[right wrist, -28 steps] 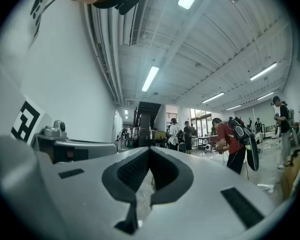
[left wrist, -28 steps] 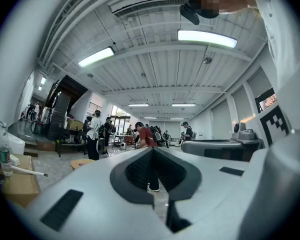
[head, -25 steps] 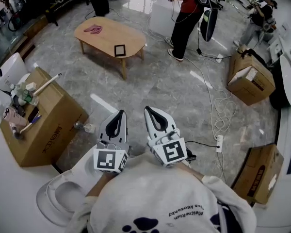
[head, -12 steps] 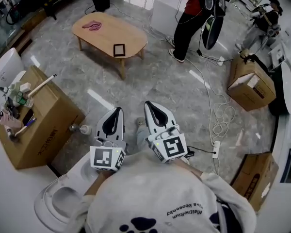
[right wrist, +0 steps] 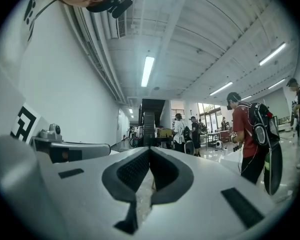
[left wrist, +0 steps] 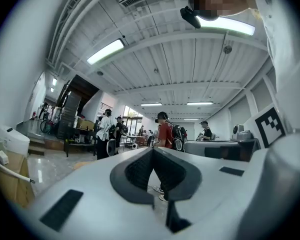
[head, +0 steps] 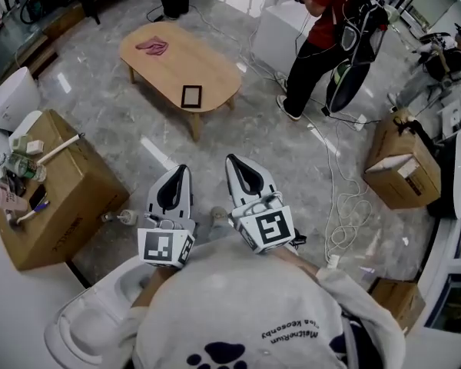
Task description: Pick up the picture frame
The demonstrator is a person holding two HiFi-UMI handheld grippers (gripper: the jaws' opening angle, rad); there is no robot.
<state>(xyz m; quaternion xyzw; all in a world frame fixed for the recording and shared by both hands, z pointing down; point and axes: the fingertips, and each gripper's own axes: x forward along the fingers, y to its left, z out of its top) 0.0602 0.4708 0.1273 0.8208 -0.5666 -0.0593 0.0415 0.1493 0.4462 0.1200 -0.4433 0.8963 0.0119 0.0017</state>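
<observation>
A small black picture frame (head: 191, 96) lies flat near the front edge of a low oval wooden table (head: 215, 71), far ahead of me in the head view. My left gripper (head: 180, 171) and right gripper (head: 236, 162) are held side by side close to my chest, pointing level toward the table. Both are shut with nothing between the jaws. In the left gripper view the left gripper (left wrist: 152, 150) shows its tips touching, and in the right gripper view the right gripper (right wrist: 149, 149) does too. The frame does not show in either gripper view.
A pink cloth (head: 151, 46) lies on the table's far end. A cardboard box (head: 58, 191) with clutter on top stands at the left, a white toilet (head: 81, 321) below it. A person in red (head: 323, 29) stands beyond the table. Cables (head: 346, 198) and more boxes (head: 399, 167) lie at the right.
The table, frame and boxes have shifted lower and closer in the head view, so I have moved forward. Both grippers stay shut and side by side.
</observation>
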